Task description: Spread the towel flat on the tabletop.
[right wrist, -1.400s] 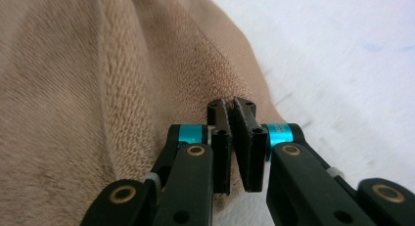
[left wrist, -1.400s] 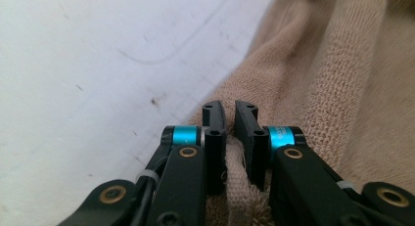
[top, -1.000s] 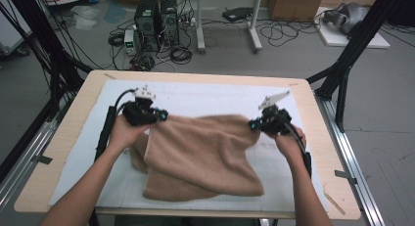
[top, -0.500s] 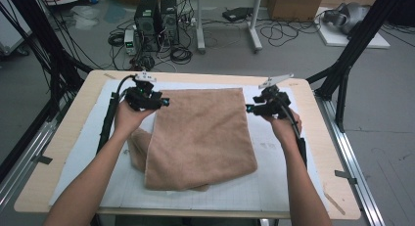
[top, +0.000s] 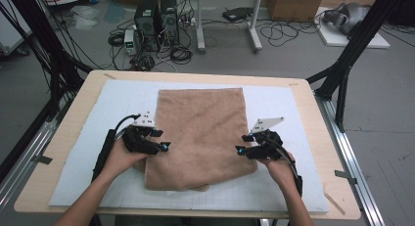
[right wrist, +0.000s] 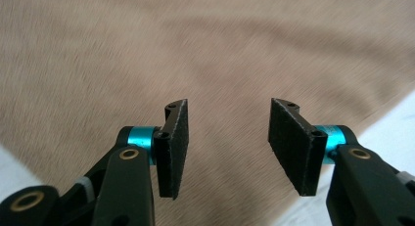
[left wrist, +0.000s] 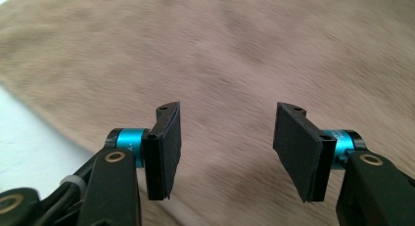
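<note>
Towel (top: 200, 130): tan, fuzzy terry, rectangular, flat.

A lab: computer towers (top: 155, 15), tangled floor cables (top: 181, 52), black rig frame (top: 355, 50).

Towel (top: 201, 130): tan terry cloth, fuzzy, matt. Mat (top: 88, 152): pale foam, smooth. Table (top: 49, 157): light wood.

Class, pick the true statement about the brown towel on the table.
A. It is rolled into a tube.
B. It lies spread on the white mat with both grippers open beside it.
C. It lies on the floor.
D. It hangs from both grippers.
B: the brown towel lies flat on the white mat, and the left gripper and right gripper both show open jaws with nothing between them.
</note>
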